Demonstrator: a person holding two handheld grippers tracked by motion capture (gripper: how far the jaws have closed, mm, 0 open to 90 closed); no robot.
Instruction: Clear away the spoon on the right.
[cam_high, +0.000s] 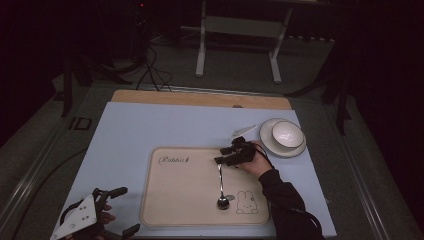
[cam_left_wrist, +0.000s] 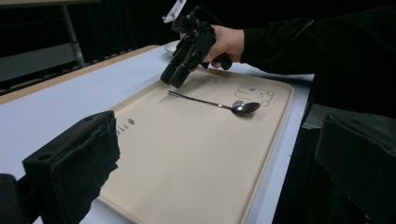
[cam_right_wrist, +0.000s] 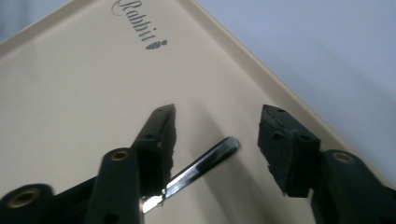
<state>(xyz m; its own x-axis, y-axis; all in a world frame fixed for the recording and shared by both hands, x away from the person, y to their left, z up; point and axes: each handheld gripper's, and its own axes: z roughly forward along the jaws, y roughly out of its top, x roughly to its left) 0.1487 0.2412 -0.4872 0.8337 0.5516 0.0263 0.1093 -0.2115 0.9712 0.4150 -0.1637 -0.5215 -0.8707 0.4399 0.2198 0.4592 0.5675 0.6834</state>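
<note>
Dim room, grey floor (cam_high: 240, 70), white-legged table frame (cam_high: 239, 30) behind.

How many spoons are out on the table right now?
1. The spoon lies on the beige tray, bowl end beside the rabbit drawing, handle tip between the open jaws of the right gripper. The white bowl could hide another.

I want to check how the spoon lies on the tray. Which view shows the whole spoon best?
The left gripper view: the spoon lies whole and sharp on the tray, from handle to bowl. The high view shows it whole but small and dim. The right gripper view shows just the handle end, between open jaws.
</note>
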